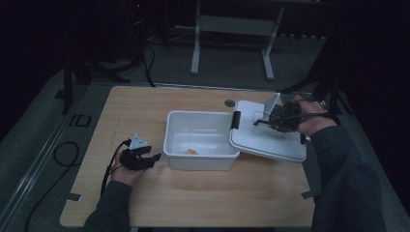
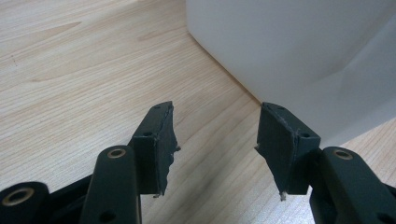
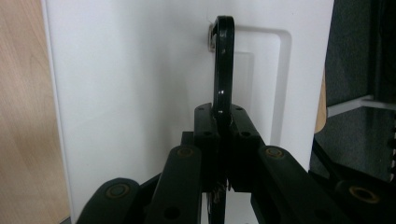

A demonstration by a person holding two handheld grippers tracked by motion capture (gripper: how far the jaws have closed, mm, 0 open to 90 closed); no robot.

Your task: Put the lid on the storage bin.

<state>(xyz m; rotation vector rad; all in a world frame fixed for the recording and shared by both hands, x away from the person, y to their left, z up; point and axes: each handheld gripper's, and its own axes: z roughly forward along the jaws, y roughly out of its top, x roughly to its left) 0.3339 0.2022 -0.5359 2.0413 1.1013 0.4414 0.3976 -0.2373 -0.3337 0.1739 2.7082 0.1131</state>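
Note:
An open white bin stands mid-table with a small orange item on its floor. Its white lid lies tilted to the right, one edge resting on the bin's right rim. My right gripper is over the lid; in the right gripper view this gripper is shut on the lid's black handle, with the lid behind it. My left gripper rests low by the bin's left front corner. It stands open with nothing between the jaws, close to the bin wall.
A black latch sits on the lid's edge over the bin. The wooden tabletop is bare in front and to the left. A round cable hole lies behind the bin. The lid overhangs toward the table's right edge.

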